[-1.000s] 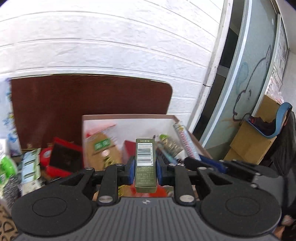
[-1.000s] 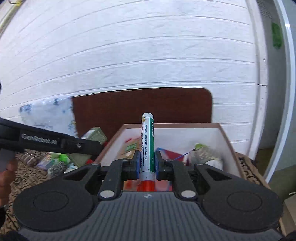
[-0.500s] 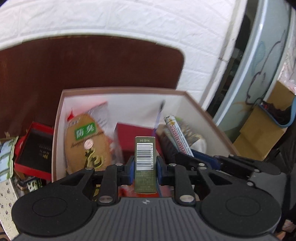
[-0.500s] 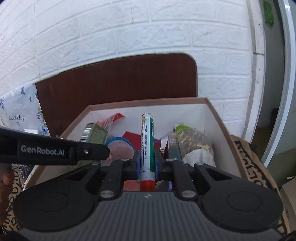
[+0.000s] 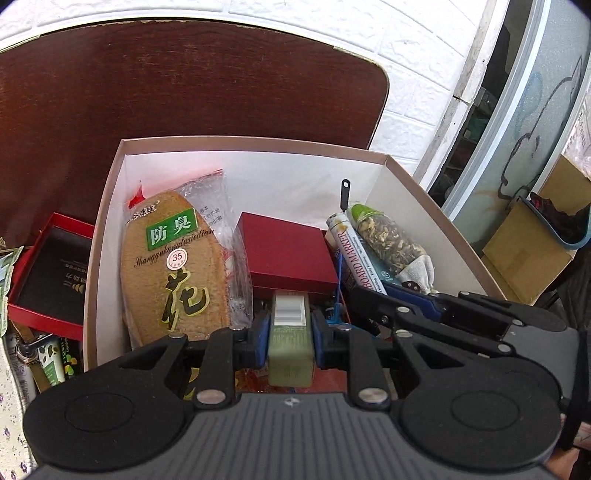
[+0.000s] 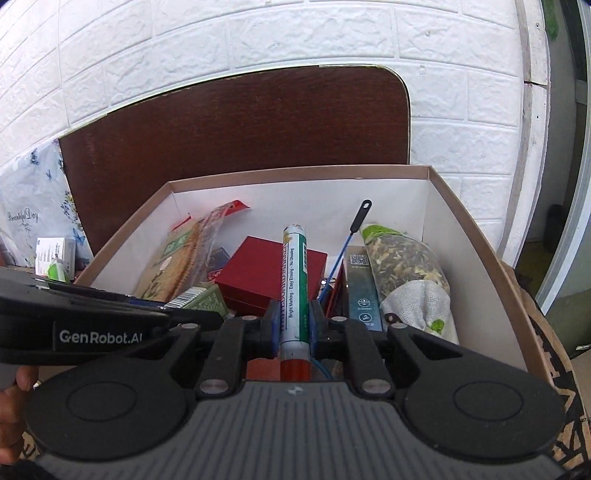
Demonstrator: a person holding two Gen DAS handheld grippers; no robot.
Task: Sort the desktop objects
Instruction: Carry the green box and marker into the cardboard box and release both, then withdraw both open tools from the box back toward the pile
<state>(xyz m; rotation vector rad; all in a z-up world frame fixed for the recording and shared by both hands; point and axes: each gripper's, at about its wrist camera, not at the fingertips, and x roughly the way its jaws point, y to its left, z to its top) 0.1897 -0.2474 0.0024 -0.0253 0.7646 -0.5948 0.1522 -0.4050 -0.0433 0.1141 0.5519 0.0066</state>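
Left gripper [image 5: 290,328]: its jaws squeeze a small green box [image 5: 290,341] with a barcode on its end; it hangs over the near part of the big box [image 5: 236,142]
Right gripper [image 6: 293,325]: its jaws squeeze a whiteboard marker [image 6: 294,277] — green and white, with a red end near the camera; it too hangs over the big box, just beside the left gripper
Big box: open at the top, white inside, brown rim; it sits on a dark brown table [image 5: 166,81] by a white brick wall [image 6: 258,33]
Inside the big box: a tan shoe insole in a clear bag [image 5: 171,266] on the left; a red box [image 5: 288,254] in the middle; a bag of dried herbs [image 6: 402,266] on the right
Outside it: a red tray with a black inside [image 5: 51,273] — just left of the big box
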